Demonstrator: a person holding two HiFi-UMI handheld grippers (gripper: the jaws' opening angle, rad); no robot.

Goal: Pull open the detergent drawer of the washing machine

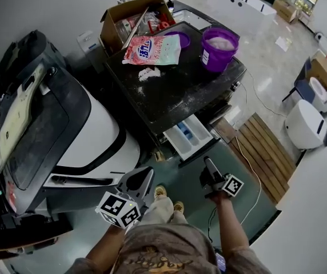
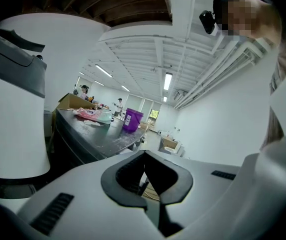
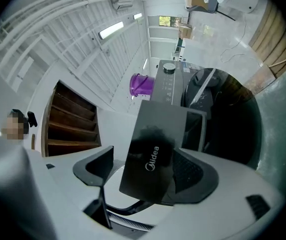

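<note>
Two grippers held low, side by side
Left gripper, lower centre, has jaws together; right gripper beside it, jaws spread wide.

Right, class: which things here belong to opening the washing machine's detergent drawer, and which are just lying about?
Job: detergent drawer; washing machine; right gripper, jaws open around the drawer's front panel.
Lying about: purple bucket; pink bag; cardboard box; spilled white powder.

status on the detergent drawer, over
Left hand-held gripper shut, empty. Right hand-held gripper open, glossy black drawer front between its jaws. White plastic detergent drawer already out. Nothing blocking.
</note>
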